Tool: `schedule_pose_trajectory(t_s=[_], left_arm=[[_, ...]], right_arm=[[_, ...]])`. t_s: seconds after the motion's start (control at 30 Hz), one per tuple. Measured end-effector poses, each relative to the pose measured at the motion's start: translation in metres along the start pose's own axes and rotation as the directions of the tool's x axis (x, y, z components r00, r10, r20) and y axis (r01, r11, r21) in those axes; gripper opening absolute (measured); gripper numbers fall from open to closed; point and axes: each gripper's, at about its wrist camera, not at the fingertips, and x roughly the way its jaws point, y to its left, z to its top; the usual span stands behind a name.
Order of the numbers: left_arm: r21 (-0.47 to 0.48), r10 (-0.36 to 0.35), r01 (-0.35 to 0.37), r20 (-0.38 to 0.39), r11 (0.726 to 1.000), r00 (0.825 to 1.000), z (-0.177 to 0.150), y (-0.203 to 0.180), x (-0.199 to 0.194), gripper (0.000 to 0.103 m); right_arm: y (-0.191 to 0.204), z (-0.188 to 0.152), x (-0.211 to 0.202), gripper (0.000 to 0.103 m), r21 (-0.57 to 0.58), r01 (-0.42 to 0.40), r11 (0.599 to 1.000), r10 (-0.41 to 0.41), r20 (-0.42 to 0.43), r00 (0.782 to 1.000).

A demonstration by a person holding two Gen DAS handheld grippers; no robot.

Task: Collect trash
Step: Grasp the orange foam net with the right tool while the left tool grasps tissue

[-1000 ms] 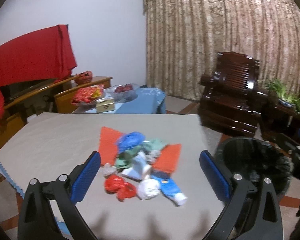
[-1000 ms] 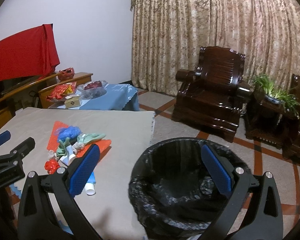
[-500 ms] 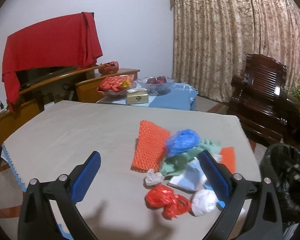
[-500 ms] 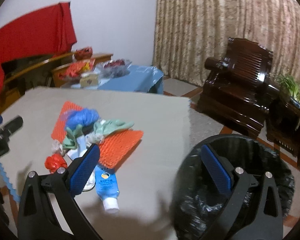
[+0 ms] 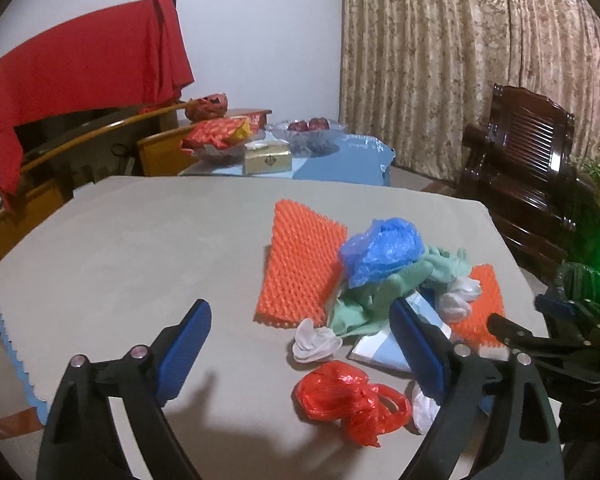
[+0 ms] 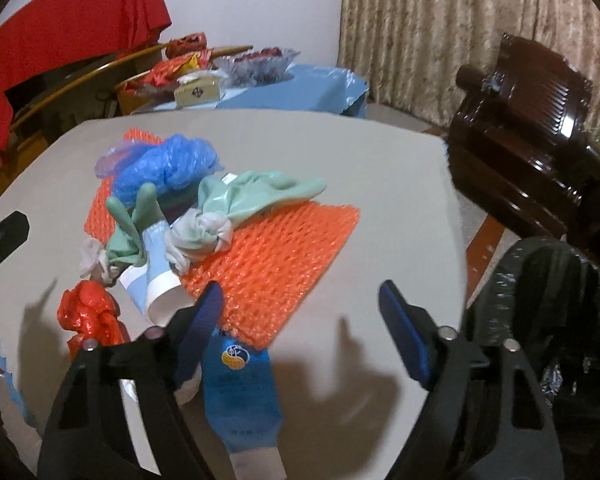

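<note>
A pile of trash lies on the grey table (image 5: 140,248): two orange foam nets (image 5: 300,268) (image 6: 276,256), a blue plastic bag (image 5: 384,248), green gloves (image 6: 256,196), a red plastic bag (image 5: 348,400), white crumpled bits (image 5: 312,340), a pale blue cup (image 6: 156,276) and a blue tube (image 6: 240,392). My left gripper (image 5: 300,344) hovers low over the pile's near side, its jaws closing; the white bit and the red bag lie between them, untouched. My right gripper (image 6: 300,320) hangs over the orange net's near edge and the tube, its jaws closing, pads touching nothing.
A bin lined with a black bag (image 6: 548,320) stands on the floor off the table's right edge. Behind the table is a blue-covered side table (image 5: 340,156) with a box and bowls. A dark wooden armchair (image 5: 532,168) stands at the right, before a curtain.
Both grippers have come down and closer to the pile. The right one swung left, from over the bin to over the trash. Its jaws are narrower than before.
</note>
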Motion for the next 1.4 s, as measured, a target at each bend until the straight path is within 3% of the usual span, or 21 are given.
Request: schedule_pose_trajectory(t_s=[0.1,0.17,0.2,0.23,0.27,0.53,0.6,0.63,0.67,0.73,0.9,1.0,1.07,1.1,1.13,1.4], left_arm=[[0.012,-0.016,0.017,-0.016,1.000,1.000,-0.001,-0.004,0.007,0.088],[0.015,-0.033,0.034,-0.022,0.999,0.999,-0.001,-0.008,0.011,0.088],[0.020,-0.043,0.043,-0.025,0.999,0.999,-0.001,-0.011,0.012,0.088],[0.029,-0.051,0.052,-0.027,0.998,0.998,-0.001,-0.015,0.013,0.088],[0.037,-0.057,0.058,-0.027,0.998,0.998,0.000,-0.019,0.014,0.088],[0.075,-0.125,0.126,-0.016,0.989,0.992,0.010,-0.050,0.017,0.080],[0.080,-0.133,0.134,-0.015,0.988,0.991,0.011,-0.055,0.019,0.080],[0.075,-0.134,0.135,-0.017,0.988,0.991,0.011,-0.055,0.020,0.080],[0.069,-0.133,0.134,-0.018,0.989,0.991,0.012,-0.056,0.020,0.080],[0.069,-0.118,0.119,-0.017,0.991,0.993,0.012,-0.055,0.022,0.080],[0.071,-0.085,0.087,-0.030,0.994,0.996,0.008,-0.047,0.027,0.080],[0.065,-0.080,0.082,-0.032,0.995,0.996,0.007,-0.044,0.029,0.080],[0.065,-0.082,0.084,-0.028,0.994,0.996,0.008,-0.043,0.029,0.080],[0.064,-0.083,0.085,-0.028,0.994,0.996,0.008,-0.043,0.029,0.080],[0.065,-0.086,0.087,-0.027,0.994,0.996,0.008,-0.043,0.029,0.080],[0.077,-0.133,0.134,-0.028,0.988,0.991,0.011,-0.059,0.028,0.080]], right_arm=[[-0.001,0.002,0.010,0.049,0.004,-0.067,0.998,0.067,-0.046,0.997],[-0.001,0.002,0.014,0.028,0.011,-0.120,0.993,0.121,-0.073,0.990],[-0.001,0.002,0.015,0.022,0.016,-0.147,0.989,0.148,-0.084,0.985],[-0.001,0.002,0.015,0.008,0.017,-0.155,0.988,0.156,-0.087,0.984],[-0.001,0.003,0.013,0.002,0.014,-0.159,0.987,0.160,-0.086,0.983],[-0.024,0.016,-0.012,0.000,0.002,-0.139,0.990,0.139,-0.010,0.990],[-0.032,0.017,-0.008,0.006,0.026,-0.136,0.990,0.137,-0.026,0.990],[-0.034,0.017,-0.006,0.015,0.038,-0.139,0.990,0.140,-0.035,0.989],[-0.035,0.015,-0.004,0.034,0.044,-0.145,0.988,0.147,-0.043,0.988],[-0.034,0.012,0.000,0.054,0.050,-0.134,0.990,0.137,-0.054,0.989],[-0.024,0.006,0.016,0.067,0.055,-0.157,0.986,0.161,-0.090,0.983],[-0.018,0.004,0.027,0.060,0.066,-0.185,0.981,0.192,-0.119,0.974],[-0.016,0.004,0.031,0.028,0.070,-0.248,0.966,0.255,-0.138,0.957],[-0.017,0.005,0.031,0.025,0.069,-0.254,0.965,0.262,-0.136,0.956],[-0.017,0.006,0.028,0.011,0.064,-0.250,0.966,0.256,-0.125,0.958],[-0.041,0.020,-0.007,0.007,0.050,-0.212,0.976,0.214,-0.041,0.976]])
